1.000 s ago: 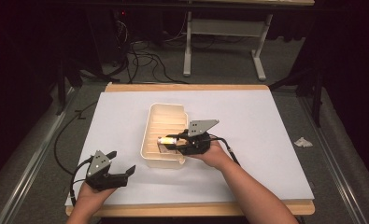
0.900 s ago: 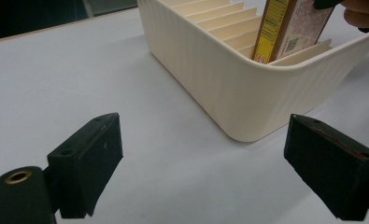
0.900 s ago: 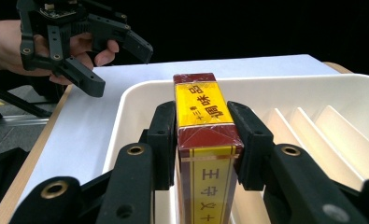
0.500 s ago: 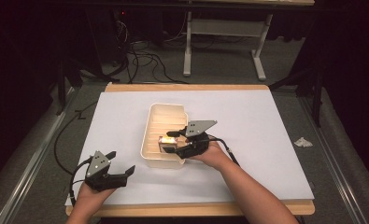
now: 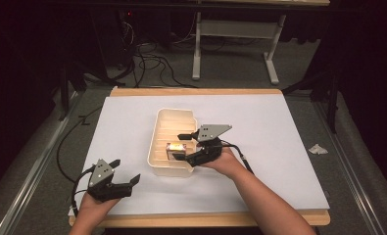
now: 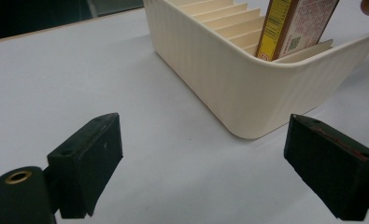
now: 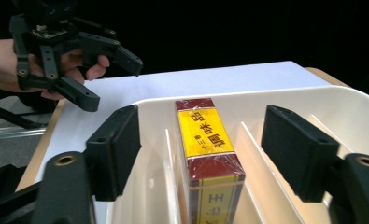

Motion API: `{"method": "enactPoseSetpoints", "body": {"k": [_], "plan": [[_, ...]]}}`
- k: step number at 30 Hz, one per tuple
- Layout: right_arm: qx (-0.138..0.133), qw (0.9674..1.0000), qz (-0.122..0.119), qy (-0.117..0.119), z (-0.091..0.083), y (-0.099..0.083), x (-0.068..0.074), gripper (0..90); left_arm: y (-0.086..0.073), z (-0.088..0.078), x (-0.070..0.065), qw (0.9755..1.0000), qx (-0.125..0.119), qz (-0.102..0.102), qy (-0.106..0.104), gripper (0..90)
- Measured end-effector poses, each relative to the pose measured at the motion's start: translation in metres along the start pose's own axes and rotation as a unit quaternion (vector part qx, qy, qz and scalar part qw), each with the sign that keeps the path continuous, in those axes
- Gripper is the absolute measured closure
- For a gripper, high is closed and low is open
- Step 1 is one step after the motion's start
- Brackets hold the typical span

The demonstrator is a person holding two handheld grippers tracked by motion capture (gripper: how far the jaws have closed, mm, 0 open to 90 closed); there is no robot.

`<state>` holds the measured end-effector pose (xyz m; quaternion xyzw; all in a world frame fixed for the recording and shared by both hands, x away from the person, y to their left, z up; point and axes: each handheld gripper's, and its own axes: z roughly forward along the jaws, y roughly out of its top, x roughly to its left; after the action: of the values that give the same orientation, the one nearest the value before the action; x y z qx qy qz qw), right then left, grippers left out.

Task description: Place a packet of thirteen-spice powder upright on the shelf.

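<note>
A cream slotted tray [image 5: 154, 142] sits mid-table on the white sheet. A red and yellow box [image 5: 176, 147] stands on edge in one of its near slots. My right gripper [image 5: 178, 147] hovers over the tray's near end. Its jaws have just been opening and now stand on either side of the box [image 7: 205, 135] without touching it. My left gripper [image 5: 127, 169] rests at the front left of the table, open with nothing between its jaws. In the left gripper view the tray wall [image 6: 219, 79] and the box [image 6: 294, 23] lie ahead and to the right.
The white sheet [image 5: 279, 147] covers a wooden tabletop with open room to the right and behind the tray. A crumpled scrap [image 5: 318, 148] lies beyond the right edge. Cables and a table frame [image 5: 196, 49] stand past the far edge.
My right gripper's jaws have spread apart from the box, which stays standing in its tray slot. The left gripper has not moved.
</note>
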<state>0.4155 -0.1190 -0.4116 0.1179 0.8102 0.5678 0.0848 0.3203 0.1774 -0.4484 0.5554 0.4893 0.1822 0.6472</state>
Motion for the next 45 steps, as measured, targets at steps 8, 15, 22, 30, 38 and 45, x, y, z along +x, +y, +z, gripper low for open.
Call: {"method": "enactPoseSetpoints", "body": {"k": [8,15,22,30,38,45], "plan": [[0.006,0.9993,0.021,-0.031,-0.011,-0.001,0.000,15.6,0.001,-0.004,0.000,1.0000,-0.004,-0.001,0.002,12.2],[-0.002,0.9966,0.036,-0.074,-0.030,-0.008,-0.004,15.6,0.002,-0.006,0.001,1.0000,-0.008,-0.002,0.005,12.2],[0.007,0.9925,0.043,-0.114,-0.055,-0.022,-0.009,15.6,0.002,-0.005,0.001,1.0000,-0.006,-0.001,0.005,12.2],[0.018,0.9794,0.065,-0.190,-0.103,-0.045,-0.011,15.5,0.001,-0.003,0.001,1.0000,-0.006,-0.004,0.005,12.2],[0.018,0.9630,0.086,-0.255,-0.158,-0.069,-0.004,15.0,0.000,0.002,-0.001,1.0000,-0.003,-0.002,0.000,12.2],[0.010,0.9463,0.095,-0.309,-0.198,-0.084,0.017,15.0,0.000,0.010,-0.004,1.0000,-0.001,0.000,-0.008,12.2]]}}
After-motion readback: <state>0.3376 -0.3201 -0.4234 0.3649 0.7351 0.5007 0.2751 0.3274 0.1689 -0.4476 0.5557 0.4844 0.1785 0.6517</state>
